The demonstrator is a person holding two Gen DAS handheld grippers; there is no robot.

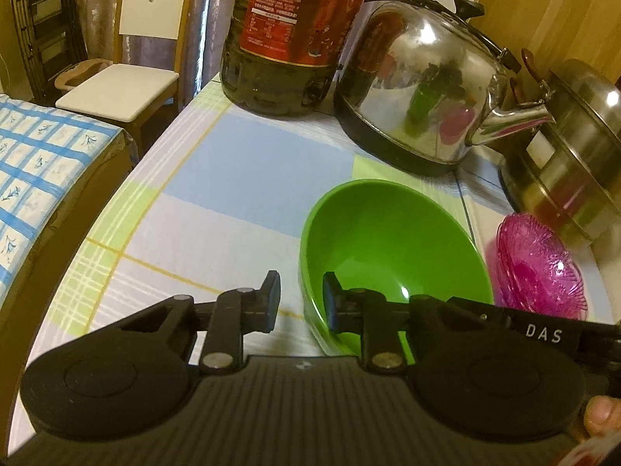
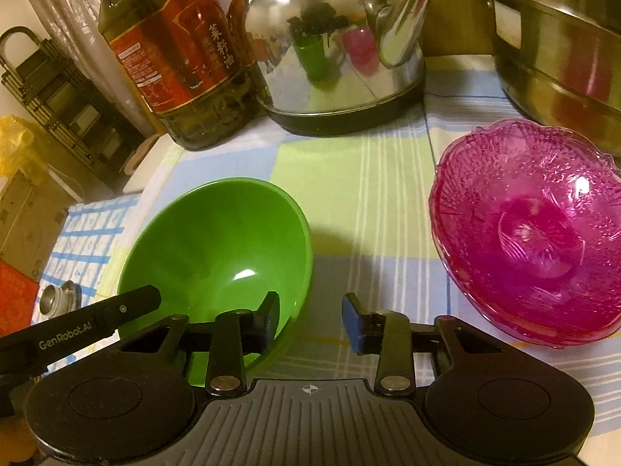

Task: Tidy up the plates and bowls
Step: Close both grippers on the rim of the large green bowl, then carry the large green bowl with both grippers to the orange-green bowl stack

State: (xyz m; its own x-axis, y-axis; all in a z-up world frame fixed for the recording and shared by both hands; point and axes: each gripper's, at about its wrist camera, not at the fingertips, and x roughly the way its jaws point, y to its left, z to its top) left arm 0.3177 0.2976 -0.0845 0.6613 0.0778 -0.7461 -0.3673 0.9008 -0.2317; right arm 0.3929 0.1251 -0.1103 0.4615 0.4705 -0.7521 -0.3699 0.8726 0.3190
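The left gripper [image 1: 300, 297] straddles the green bowl's [image 1: 388, 244] near rim with open fingers, while the right gripper [image 2: 310, 316], also open, hovers beside it, the pink bowl [image 2: 528, 229] farther right.

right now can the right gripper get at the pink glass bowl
Probably yes. The right gripper is open and empty, and the pink glass bowl sits just ahead to its right on the tablecloth, with nothing between them.

Green bowl [image 2: 217, 248] beside pink bowl [image 2: 531, 229]
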